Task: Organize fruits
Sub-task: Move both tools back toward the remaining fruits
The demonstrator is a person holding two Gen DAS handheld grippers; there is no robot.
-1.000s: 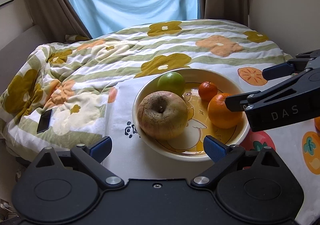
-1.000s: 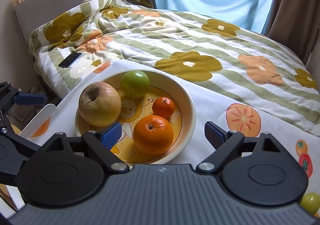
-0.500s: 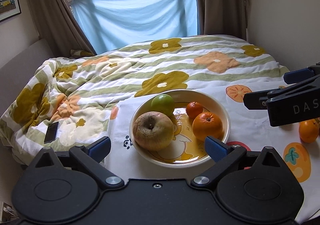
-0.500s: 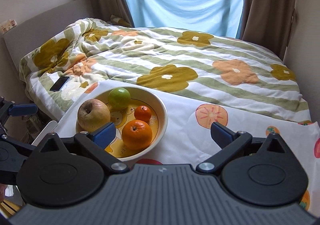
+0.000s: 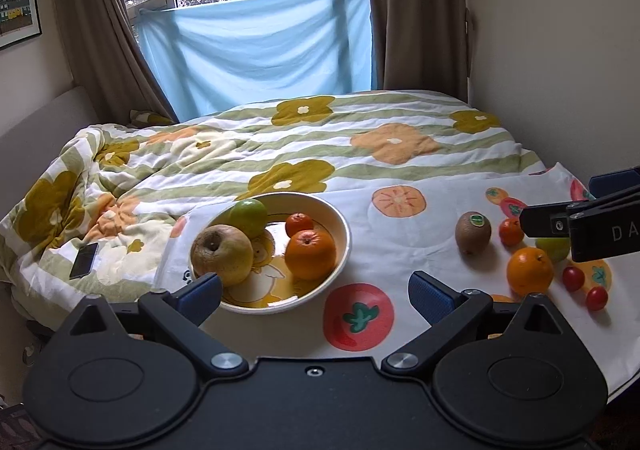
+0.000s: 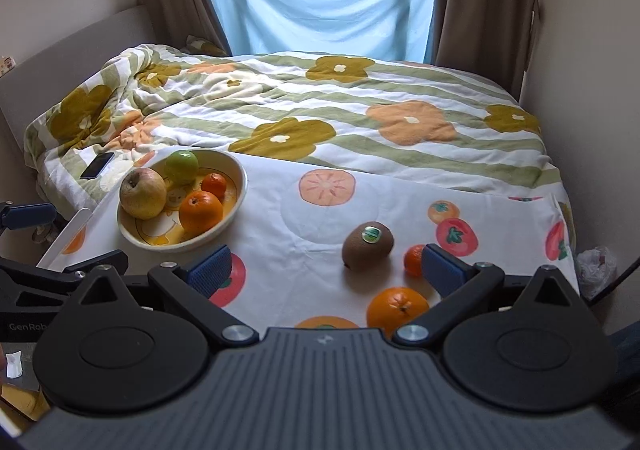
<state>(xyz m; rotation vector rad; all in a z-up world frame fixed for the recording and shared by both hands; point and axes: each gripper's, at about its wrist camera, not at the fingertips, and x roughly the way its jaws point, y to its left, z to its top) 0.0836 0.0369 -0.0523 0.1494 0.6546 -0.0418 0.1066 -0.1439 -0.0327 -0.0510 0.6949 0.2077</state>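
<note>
Holding four fruits, the round cream ceramic bowl (image 6: 236, 186) sits left; both hand-held grippers (image 5: 314, 290) (image 6: 326, 266) spread empty, brown kiwi (image 6: 368, 246) and large loose orange (image 6: 396, 308) waiting right.

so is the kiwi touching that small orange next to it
Apart. The left wrist view shows bare cloth between the kiwi and the small orange.

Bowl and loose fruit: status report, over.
Left gripper open, right gripper open, both empty. Bowl holds four fruits. Kiwi, orange, small mandarin loose on tablecloth. Nothing blocking.
</note>
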